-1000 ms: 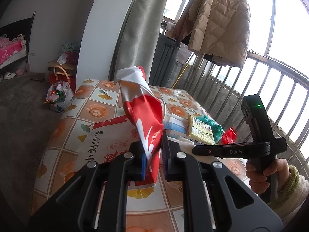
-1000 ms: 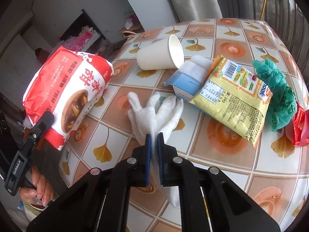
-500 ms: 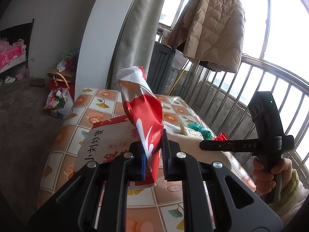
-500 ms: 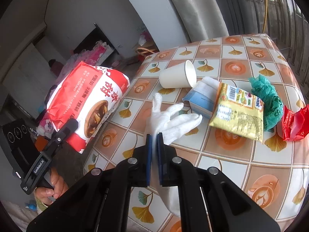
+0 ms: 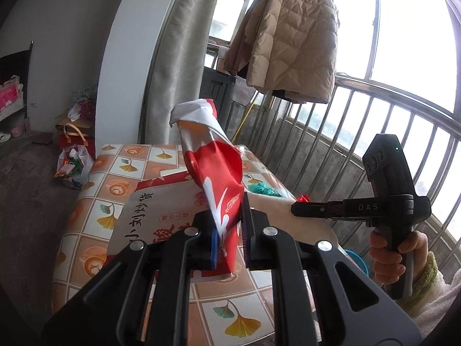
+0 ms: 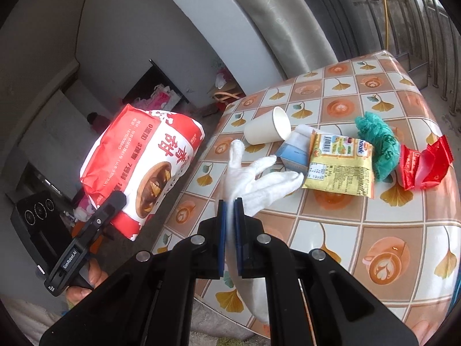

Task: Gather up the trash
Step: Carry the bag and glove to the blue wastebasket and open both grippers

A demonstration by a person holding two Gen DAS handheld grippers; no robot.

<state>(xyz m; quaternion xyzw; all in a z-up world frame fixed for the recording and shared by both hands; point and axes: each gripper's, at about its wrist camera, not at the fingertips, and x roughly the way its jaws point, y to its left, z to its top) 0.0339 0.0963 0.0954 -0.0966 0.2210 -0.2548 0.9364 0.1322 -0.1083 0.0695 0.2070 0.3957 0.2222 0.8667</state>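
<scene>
Left gripper [image 5: 229, 230] clenched on large red-and-white plastic snack bag [image 6: 144, 167], held beside tiled table [image 6: 374, 230]; right gripper [image 6: 229, 236] clenched on limp white cloth glove [image 6: 253, 178], above table, near paper cup [image 6: 266, 129].

Bright window glare, fisheye-warped edges

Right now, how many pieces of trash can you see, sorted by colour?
Red: 2, the big red snack bag in the left gripper, the red wrapper
White: 2, the white glove in the right gripper, the paper cup
Blue: 1, the small carton
Yellow: 1, the yellow packet
Green: 1, the green bag
Total: 7
</scene>
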